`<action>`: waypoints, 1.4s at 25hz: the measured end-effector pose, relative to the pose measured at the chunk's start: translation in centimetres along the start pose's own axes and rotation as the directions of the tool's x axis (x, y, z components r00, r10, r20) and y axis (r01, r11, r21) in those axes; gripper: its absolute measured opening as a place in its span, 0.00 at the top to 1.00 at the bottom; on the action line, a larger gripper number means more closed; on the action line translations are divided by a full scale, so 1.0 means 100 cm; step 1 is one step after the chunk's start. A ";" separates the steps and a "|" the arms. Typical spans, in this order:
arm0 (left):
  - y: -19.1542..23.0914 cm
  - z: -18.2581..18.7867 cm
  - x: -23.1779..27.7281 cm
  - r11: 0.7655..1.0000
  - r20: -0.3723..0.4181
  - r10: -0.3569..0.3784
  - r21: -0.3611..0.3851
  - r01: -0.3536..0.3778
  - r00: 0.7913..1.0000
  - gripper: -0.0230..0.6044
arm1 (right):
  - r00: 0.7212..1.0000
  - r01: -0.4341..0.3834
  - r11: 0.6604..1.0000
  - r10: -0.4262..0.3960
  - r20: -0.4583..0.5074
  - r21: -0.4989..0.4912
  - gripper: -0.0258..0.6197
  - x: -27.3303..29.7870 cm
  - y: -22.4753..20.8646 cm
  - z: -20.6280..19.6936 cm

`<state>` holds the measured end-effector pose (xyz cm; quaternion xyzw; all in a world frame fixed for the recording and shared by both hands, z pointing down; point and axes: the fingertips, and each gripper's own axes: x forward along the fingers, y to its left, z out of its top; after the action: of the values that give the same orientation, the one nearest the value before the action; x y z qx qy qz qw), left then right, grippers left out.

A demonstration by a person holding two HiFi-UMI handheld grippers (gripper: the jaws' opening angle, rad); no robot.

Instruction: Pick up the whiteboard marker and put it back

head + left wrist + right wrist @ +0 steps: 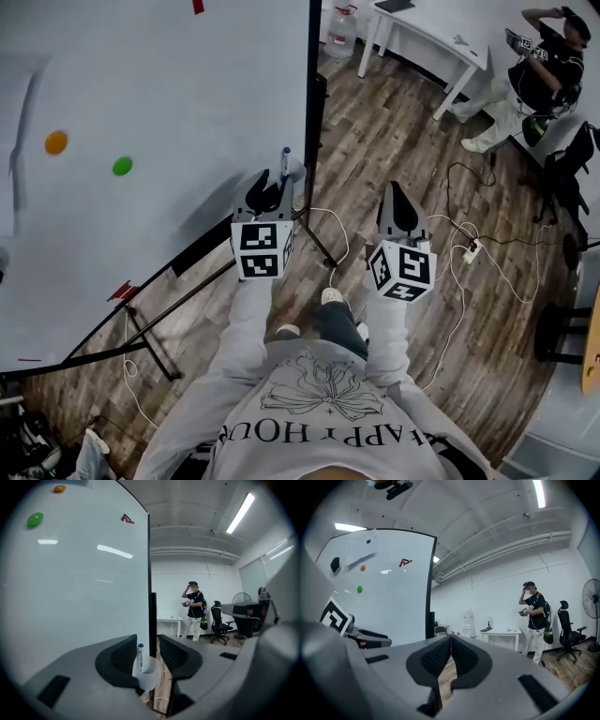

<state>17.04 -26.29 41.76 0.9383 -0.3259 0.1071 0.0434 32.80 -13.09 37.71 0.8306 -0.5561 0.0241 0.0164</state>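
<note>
Whiteboard marker (140, 656) stands upright in a white cup (150, 679) at the lower edge of the whiteboard (79, 602), blue cap up, long axis vertical. Seen along the left gripper (148, 645), it sits just ahead of the fingers (123, 657), in line with their gap and nearer the left finger, not yet between the pads. Left fingers stand wide, nothing held. Right gripper (450, 644): fingers pressed together, empty, off to the right of the left fingers and apart from the cup. Judgement: marker is light and stiff, with a smooth plastic barrel that is likely slippery; the cup looks thin and may flex or tip if nudged. Best hold is on the exposed barrel just under the cap, above the cup rim, pads square across the axis, then a straight lift upward.
</note>
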 end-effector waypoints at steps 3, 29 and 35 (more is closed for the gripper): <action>-0.001 -0.006 0.027 0.999 -0.040 0.042 0.004 -0.042 0.998 0.75 | 0.999 -0.034 0.999 0.034 -0.017 0.007 0.96 0.026 -0.013 -0.005; 0.020 -0.071 0.135 0.945 -0.345 0.302 -0.017 -0.327 0.889 0.76 | 0.951 -0.243 0.967 0.253 -0.175 0.079 0.96 0.122 -0.045 -0.084; 0.021 -0.077 0.140 0.931 -0.377 0.338 0.000 -0.366 0.862 0.80 | 0.947 -0.258 0.962 0.269 -0.175 0.084 0.96 0.130 -0.046 -0.087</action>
<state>25.15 -35.21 52.52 0.8236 -0.4811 0.2765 0.1175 41.84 -22.86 47.14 0.7430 -0.6573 0.1197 0.0395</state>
